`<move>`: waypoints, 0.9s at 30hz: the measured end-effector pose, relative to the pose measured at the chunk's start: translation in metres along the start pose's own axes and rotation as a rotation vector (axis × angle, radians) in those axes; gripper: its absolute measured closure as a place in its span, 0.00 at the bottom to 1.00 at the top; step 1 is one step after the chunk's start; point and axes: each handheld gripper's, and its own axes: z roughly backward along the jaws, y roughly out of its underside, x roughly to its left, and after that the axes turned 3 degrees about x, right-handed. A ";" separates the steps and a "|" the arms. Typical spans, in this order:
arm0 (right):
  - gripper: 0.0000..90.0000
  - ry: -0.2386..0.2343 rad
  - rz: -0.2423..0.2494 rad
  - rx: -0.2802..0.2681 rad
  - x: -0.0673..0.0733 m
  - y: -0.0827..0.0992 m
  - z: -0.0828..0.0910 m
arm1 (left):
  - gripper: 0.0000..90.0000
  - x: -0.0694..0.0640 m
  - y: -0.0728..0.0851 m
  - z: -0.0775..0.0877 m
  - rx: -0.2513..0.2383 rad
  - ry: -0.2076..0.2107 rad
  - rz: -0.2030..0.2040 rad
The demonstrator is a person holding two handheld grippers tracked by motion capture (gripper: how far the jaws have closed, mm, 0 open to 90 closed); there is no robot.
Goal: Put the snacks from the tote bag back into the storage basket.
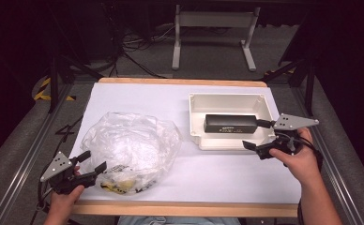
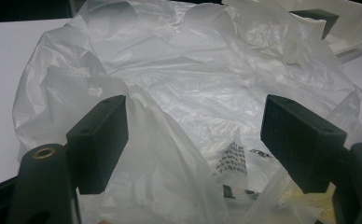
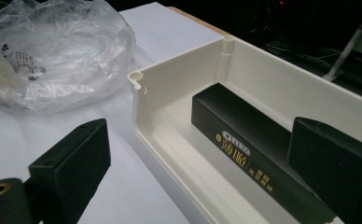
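the left gripper (image 1: 94,161) is wide open at the near edge of the crumpled clear plastic bag (image 1: 131,149). the right gripper (image 1: 254,146) is wide open too, its jaws astride the near wall of the cream plastic tray (image 1: 195,117), where a long black box (image 1: 231,123) lies.

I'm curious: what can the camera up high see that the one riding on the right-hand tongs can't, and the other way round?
The high view alone takes in both hands, the left tongs open at the plastic bag, the whole white table, and the floor with a metal stand behind it. The right gripper view alone brings out the gold lettering on the black box. Both share the crumpled clear plastic bag, the cream tray holding the black box, and the open right tongs.
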 end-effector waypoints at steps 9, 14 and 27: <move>0.07 0.018 -0.061 0.010 0.014 0.033 -0.016 | 0.27 0.000 0.000 -0.001 0.002 0.005 -0.004; 0.06 0.026 -0.075 0.030 0.019 0.051 -0.029 | 0.27 0.000 0.000 -0.001 0.002 0.005 -0.002; 0.06 0.096 -0.102 0.100 0.026 0.085 -0.059 | 0.27 0.001 0.000 -0.002 0.004 0.021 -0.003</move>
